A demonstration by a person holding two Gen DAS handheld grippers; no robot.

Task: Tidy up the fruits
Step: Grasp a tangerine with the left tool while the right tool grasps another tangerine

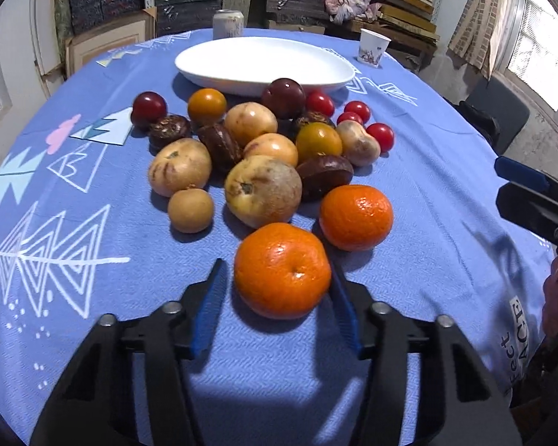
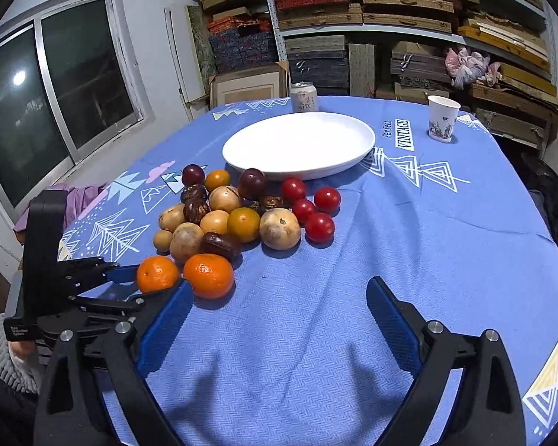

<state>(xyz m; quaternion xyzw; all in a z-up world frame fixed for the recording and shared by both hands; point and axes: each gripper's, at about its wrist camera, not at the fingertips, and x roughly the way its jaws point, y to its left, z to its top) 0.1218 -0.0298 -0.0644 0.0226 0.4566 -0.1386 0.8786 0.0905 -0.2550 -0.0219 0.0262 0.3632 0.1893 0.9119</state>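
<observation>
tablecloth (image 2: 316, 334): woven cloth, matt
plate (image 2: 264, 156): smooth, glossy white
tangerine (image 1: 282, 270): dimpled, shiny
can (image 2: 304, 96): metal

blue-cloth table (image 2: 409, 245): fruit pile (image 2: 241, 219), plate (image 2: 297, 145), can (image 2: 304, 97), cup (image 2: 442, 119)

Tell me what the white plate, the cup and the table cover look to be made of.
White plate: smooth, matte-to-satin white with a thin rim, likely plastic or melamine, possibly ceramic.
Cup: thin rolled rim and printed pattern, looks like paper.
Table cover: woven cloth; herringbone texture and soft creases show, with printed white line patterns.
</observation>
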